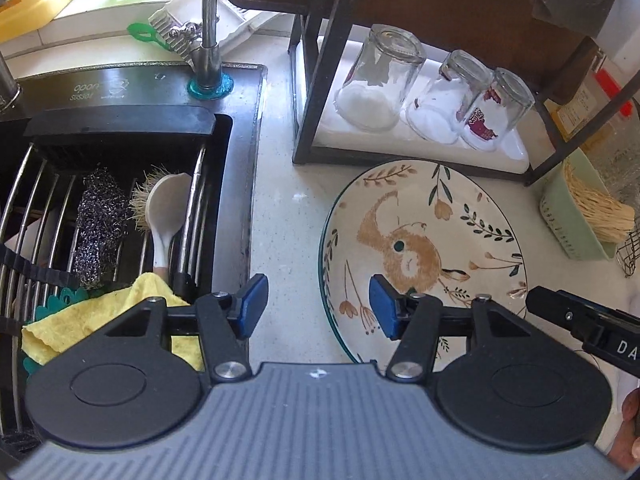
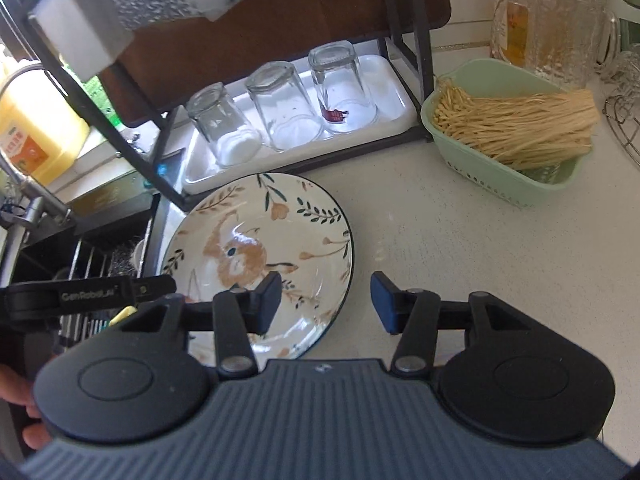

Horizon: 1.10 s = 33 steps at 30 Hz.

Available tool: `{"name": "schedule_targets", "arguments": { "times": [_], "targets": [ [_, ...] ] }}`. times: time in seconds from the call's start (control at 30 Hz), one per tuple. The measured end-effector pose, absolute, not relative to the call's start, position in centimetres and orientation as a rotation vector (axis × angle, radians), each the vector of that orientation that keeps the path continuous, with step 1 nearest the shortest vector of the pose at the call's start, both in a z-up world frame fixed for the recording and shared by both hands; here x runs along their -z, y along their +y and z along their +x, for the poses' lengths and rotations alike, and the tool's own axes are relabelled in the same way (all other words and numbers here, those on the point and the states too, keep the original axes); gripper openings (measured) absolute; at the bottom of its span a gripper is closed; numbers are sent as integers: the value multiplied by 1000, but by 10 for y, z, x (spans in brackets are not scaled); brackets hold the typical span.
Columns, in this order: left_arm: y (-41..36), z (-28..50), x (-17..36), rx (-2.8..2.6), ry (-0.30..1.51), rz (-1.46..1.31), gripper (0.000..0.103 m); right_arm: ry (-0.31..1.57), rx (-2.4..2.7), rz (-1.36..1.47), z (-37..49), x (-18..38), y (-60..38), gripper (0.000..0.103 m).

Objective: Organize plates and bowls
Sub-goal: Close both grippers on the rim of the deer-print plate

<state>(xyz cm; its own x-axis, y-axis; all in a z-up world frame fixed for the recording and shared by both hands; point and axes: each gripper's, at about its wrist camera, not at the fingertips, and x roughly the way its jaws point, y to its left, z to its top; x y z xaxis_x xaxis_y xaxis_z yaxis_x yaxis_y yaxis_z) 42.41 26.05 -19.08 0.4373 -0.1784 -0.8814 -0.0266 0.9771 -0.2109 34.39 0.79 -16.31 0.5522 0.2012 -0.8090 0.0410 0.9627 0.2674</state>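
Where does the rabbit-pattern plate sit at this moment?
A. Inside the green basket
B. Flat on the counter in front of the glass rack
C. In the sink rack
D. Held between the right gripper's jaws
B: the plate lies flat on the counter, just in front of the tray of upturned glasses, with neither gripper holding it.

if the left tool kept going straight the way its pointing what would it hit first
Probably the bare countertop between the sink and the rabbit plate. The left tool is open and straddles the plate's left rim, so one finger could clip that rim first; depth is unclear.
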Motion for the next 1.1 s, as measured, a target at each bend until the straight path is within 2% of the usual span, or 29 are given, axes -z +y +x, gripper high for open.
{"name": "schedule_targets", "arguments": {
  "times": [0.1,0.2,0.37,0.53,0.7,0.8,1.1],
  "targets": [
    [259,435,199,119,1123,-196,60,995,-77,268,359,170,10,33],
    [262,442,206,122,1130,-207,51,1020,-33,263,369,177,8,24],
    [266,452,212,142,1120,-202,42,1052,-16,280,376,186,4,19],
    [267,455,210,190,1117,-216,26,1070,-34,287,378,187,7,15],
    [261,457,215,235,1124,-237,26,1084,-44,310,384,195,7,15],
    [258,457,214,243,1128,-248,37,1074,-78,362,385,199,0,16],
    [270,455,202,275,1134,-332,38,1122,-145,428,376,195,-12,16]
  ]
}}
